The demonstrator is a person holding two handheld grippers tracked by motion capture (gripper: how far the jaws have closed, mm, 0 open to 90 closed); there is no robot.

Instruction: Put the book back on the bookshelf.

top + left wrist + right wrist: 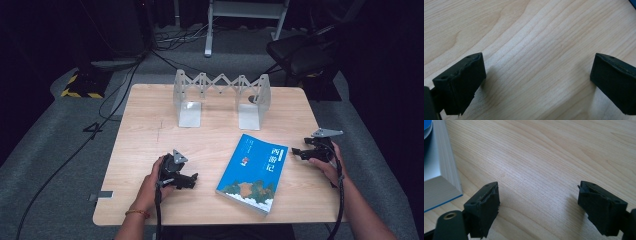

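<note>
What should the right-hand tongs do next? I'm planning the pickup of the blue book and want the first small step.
Probably slide the right tongs toward the blue book to straddle its near edge. The book lies flat on the table, untouched, between both hands; the right gripper view shows open jaws with the page edge just beside them. The left tongs are open too, resting farther off.

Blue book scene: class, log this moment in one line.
left gripper: open, empty | right gripper: open, empty | blue book: flat on table, untouched
</note>
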